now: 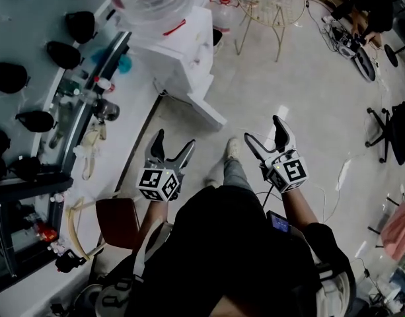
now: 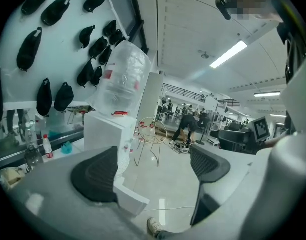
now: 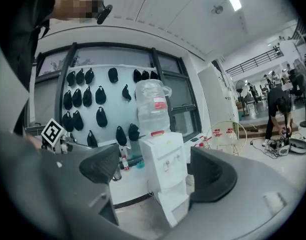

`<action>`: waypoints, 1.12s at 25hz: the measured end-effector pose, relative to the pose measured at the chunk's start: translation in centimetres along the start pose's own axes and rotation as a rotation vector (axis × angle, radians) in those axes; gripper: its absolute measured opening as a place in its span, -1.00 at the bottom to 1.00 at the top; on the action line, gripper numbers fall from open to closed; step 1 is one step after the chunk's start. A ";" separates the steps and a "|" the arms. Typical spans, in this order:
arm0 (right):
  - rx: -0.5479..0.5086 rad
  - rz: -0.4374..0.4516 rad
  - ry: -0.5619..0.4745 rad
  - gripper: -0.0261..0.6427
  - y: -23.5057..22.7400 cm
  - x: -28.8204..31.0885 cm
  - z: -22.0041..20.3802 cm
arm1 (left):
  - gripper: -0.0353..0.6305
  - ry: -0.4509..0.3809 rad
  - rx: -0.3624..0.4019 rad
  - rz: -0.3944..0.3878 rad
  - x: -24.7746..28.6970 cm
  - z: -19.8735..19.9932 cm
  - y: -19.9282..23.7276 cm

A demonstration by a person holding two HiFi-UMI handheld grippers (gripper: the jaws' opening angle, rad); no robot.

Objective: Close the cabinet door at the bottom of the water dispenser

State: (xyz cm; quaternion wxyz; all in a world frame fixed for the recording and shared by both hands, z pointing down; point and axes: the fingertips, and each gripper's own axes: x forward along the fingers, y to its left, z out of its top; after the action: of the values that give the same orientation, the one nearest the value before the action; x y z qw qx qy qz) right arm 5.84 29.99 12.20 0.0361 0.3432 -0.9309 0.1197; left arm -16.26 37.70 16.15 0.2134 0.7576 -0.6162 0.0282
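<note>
White water dispenser | cabinet door swung open | left gripper wide, empty | right gripper wide, empty

Bare floor lying open w/ clear approach to cabinet door, jutting out; counter crowding left, wire stand standing right.

Water dispenser casing is showing smooth, white, plastic-looking. Bottle on top is looking like clear plastic. Floor is reflecting light: glossy. On left gripper, pads are showing matt black, ribbed.
</note>
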 end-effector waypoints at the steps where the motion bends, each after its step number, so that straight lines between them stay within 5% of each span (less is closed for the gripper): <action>1: 0.002 0.004 0.007 0.41 -0.8 0.8 0.0 | 0.48 0.005 0.000 0.005 0.9 0.1 0.2; 11: 0.003 0.057 0.071 0.41 -8.2 8.0 -2.2 | 0.48 0.117 -0.027 -0.012 12.4 -2.8 1.4; 28: 0.078 0.060 0.281 0.35 -15.4 13.0 -18.2 | 0.47 0.403 -0.115 -0.035 24.0 -20.6 4.5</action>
State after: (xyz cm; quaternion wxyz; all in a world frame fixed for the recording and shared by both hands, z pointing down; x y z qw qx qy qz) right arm 5.70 14.97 34.81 0.1491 0.2963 -0.9212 0.2034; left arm -10.21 22.28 43.51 0.3755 0.7337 -0.5486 0.1402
